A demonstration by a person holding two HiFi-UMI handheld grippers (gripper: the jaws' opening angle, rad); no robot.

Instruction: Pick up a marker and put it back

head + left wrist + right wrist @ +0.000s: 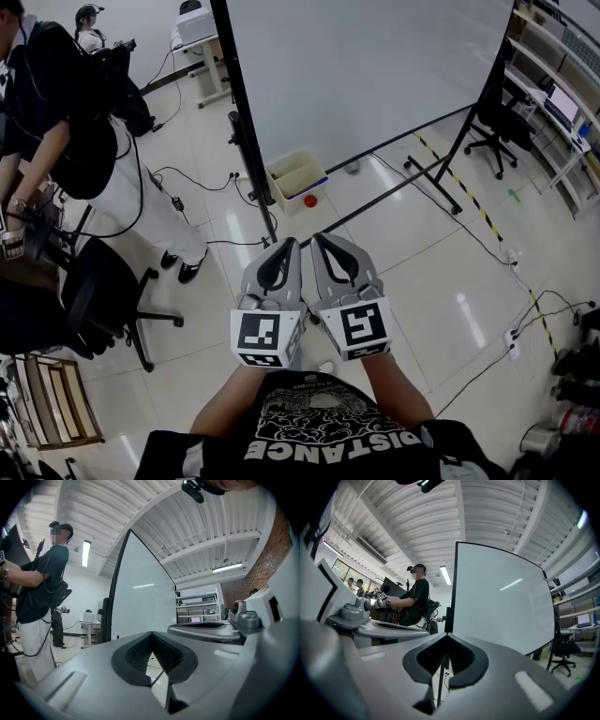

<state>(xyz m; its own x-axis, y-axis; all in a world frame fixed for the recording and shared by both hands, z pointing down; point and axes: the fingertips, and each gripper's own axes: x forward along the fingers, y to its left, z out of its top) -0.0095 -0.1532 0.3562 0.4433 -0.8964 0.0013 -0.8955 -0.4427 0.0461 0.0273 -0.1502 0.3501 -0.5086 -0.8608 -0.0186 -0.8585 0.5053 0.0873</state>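
A: At lower centre, what is held?
B: The left gripper and right gripper are held side by side, both clenched on nothing.
A: The marker?
B: Not made out; a box is seen under the whiteboard, upper centre.

Pale glossy tiled floor, head view. Centre, far: wheeled foot of the whiteboard stand; just left of it, an open beige box with a small red round object beside its near right corner. Black cables trail on the left. Near left: a black office chair and a wooden rack. Far right: a second office chair; a yellow-and-black tape line runs diagonally. Near right: a white power strip with leads.
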